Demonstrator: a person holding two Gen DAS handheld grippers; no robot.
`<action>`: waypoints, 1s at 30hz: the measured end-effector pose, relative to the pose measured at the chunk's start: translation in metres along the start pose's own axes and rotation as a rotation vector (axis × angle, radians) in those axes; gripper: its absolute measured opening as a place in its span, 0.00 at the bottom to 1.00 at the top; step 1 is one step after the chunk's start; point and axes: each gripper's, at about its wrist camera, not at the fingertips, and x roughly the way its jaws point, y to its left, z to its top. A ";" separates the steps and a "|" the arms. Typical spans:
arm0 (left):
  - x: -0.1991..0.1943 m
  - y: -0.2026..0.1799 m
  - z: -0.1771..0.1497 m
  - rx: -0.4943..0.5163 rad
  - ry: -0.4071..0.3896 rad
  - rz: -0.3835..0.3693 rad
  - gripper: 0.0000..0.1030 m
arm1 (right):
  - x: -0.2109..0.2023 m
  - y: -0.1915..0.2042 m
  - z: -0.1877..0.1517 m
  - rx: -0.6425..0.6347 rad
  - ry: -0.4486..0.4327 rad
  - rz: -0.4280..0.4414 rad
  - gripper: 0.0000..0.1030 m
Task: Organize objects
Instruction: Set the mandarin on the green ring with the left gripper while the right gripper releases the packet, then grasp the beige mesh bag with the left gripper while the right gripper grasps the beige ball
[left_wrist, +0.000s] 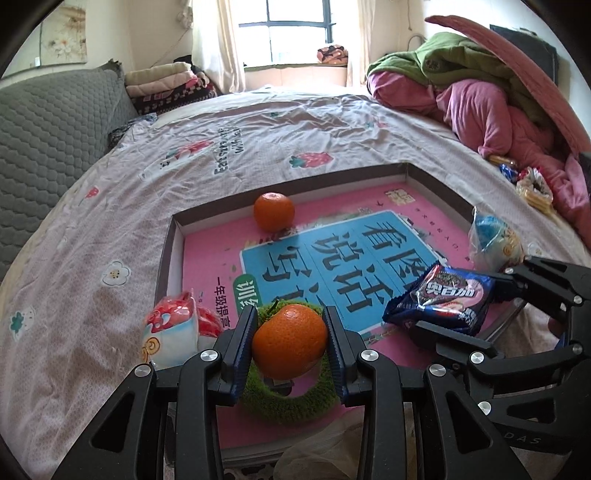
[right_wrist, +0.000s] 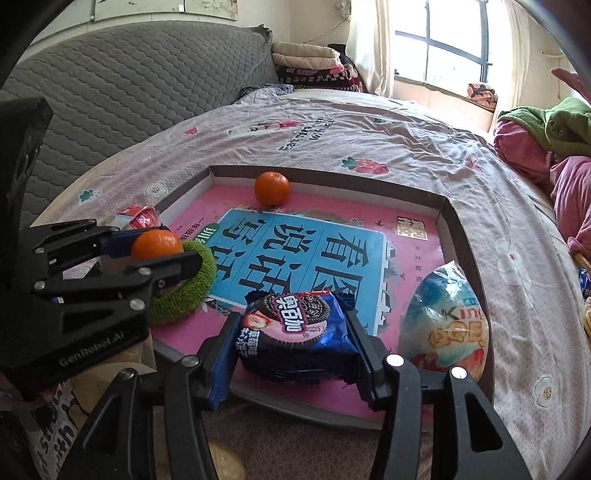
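The left gripper (left_wrist: 290, 341) was clamped on a round orange mandarin (left_wrist: 290, 345), its blue-padded jaws pressing the fruit from both sides, low in the centre of the left wrist view. The fruit hung just above a fuzzy green ring-shaped pad (left_wrist: 291, 400) lying on the pink floor of a shallow cardboard tray (left_wrist: 168, 254), which suggests the ring was meant as its seat. A second orange mandarin (left_wrist: 274, 211) sat loose near the tray's far wall, upper middle of that view.

The right gripper (right_wrist: 291, 332) held a dark blue cookie packet printed with a sandwich biscuit (right_wrist: 295, 332) between its jaws at the bottom centre of the right wrist view. The packet looked to be resting on or just over the tray's near edge, and whether the pads still pressed it or had begun to let go cannot be told. A clear bag with blue and orange print (right_wrist: 443, 325) lay just beside it, lower right. A red-and-white wrapped snack (left_wrist: 173, 332) lay at the tray's left edge, lower left of the left wrist view.

Both tools were tilted steeply downward toward the tray, side by side, the left one appearing at the left edge of the right wrist view. The tray rested on a pale floral bedsheet (left_wrist: 92, 295), apparently the collecting spot for everything.
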 end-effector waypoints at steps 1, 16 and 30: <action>0.000 0.000 0.000 0.001 0.003 0.001 0.36 | 0.000 0.000 0.000 0.000 0.000 -0.004 0.54; -0.071 0.016 -0.008 -0.107 -0.148 0.037 0.69 | -0.092 0.010 -0.029 -0.006 -0.188 0.000 0.69; -0.079 -0.024 -0.061 -0.037 -0.062 -0.015 0.71 | -0.070 0.042 -0.066 -0.142 -0.058 -0.042 0.69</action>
